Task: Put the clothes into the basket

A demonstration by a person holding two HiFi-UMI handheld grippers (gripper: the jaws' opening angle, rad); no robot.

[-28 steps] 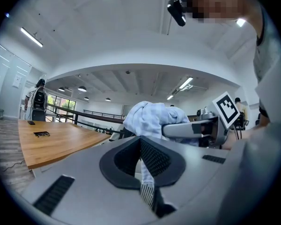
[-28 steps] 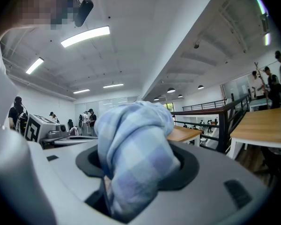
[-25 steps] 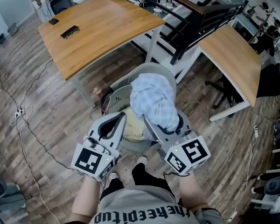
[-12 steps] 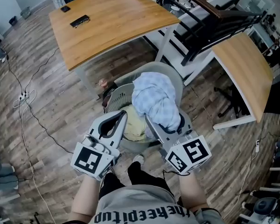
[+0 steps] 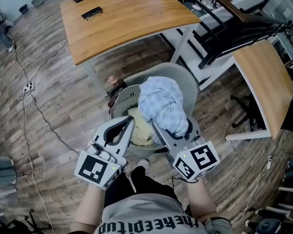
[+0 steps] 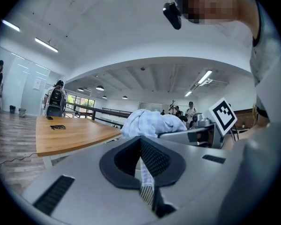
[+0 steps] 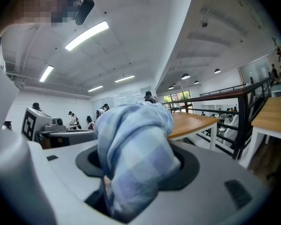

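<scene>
A grey slotted laundry basket (image 5: 118, 101) stands on the floor just in front of me, with a pale yellow garment (image 5: 140, 128) lying inside. My right gripper (image 5: 161, 124) is shut on a bundled light blue checked cloth (image 5: 161, 104), which hangs over the basket's right half. In the right gripper view the cloth (image 7: 131, 153) fills the space between the jaws and hides the tips. My left gripper (image 5: 131, 121) hovers over the basket's near left rim with its tips together and nothing visibly in them. In the left gripper view the blue cloth (image 6: 147, 121) shows beyond the jaws.
A grey shell chair (image 5: 183, 79) stands right behind the basket. A large wooden table (image 5: 122, 18) lies beyond, and a second one (image 5: 263, 77) at the right. Cables and a power strip (image 5: 29, 89) trail across the wooden floor at left. My feet (image 5: 141, 167) are near the basket.
Both grippers and the blue bundle have sunk a little toward the basket. The right grip on the cloth is unchanged and the left jaws stay together.
</scene>
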